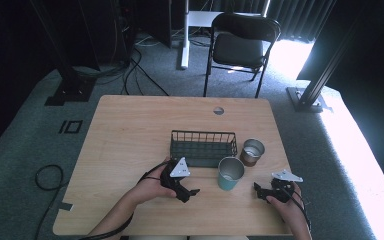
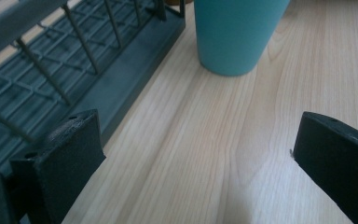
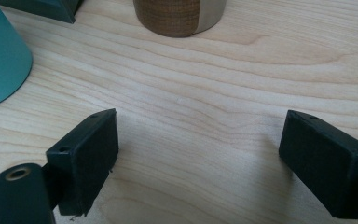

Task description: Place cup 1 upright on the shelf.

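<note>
We hold both grippers low over the wooden table (image 1: 130, 130) and nothing is lifted yet — by our reading the work has barely begun. The left gripper (image 1: 192, 193) sits just in front of the black wire basket (image 1: 203, 148), its jaws spread wide with only bare wood between them; in the left gripper view the teal cup (image 2: 235, 32) stands upright ahead, close beside the basket's (image 2: 51, 70) near corner. The right gripper (image 1: 258, 190) rests near the table's front right, jaws likewise wide apart and holding nothing, with the teal cup (image 3: 0, 60) off to one side and the wood-banded metal cup (image 3: 179, 16) standing straight ahead, apart from it. The basket looks empty as far as we can see. If the cups are bound for the basket, then both are left to do — each gripper has a cup roughly in line, and the first grasp is not yet made.
</note>
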The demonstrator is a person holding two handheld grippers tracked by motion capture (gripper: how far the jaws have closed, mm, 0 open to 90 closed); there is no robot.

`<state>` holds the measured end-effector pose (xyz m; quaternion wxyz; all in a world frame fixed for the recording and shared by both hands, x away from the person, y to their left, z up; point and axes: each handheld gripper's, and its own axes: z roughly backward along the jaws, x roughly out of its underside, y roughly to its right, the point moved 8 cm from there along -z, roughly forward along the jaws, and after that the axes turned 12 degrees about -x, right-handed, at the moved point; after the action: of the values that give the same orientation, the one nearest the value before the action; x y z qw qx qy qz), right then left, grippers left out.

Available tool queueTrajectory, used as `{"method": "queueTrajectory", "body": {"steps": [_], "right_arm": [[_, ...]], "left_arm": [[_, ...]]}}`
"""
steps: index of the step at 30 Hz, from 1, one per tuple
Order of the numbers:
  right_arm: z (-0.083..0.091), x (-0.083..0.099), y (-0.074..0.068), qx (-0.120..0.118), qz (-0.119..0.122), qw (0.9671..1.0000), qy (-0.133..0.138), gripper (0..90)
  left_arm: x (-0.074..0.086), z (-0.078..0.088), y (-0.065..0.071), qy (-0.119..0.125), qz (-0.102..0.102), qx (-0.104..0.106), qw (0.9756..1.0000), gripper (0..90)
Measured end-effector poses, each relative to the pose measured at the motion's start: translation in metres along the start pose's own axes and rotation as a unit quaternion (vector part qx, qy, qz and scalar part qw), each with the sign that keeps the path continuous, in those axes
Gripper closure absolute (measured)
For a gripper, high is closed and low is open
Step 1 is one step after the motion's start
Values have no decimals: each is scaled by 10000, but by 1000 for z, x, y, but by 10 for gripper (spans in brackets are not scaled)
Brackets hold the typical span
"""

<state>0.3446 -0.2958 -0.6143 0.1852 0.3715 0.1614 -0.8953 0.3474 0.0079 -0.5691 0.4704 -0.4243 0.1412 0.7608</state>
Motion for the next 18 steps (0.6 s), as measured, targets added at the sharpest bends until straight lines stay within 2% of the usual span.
{"method": "queueTrajectory", "body": {"steps": [8,18], "right_arm": [[0,0,0,-6,3,10000,-1,113],[0,0,0,-7,2,10000,-1,114]], "left_arm": [[-11,-8,4,109,64,97,9999,20],[-27,-20,9,236,3,148,9996,21]]}}
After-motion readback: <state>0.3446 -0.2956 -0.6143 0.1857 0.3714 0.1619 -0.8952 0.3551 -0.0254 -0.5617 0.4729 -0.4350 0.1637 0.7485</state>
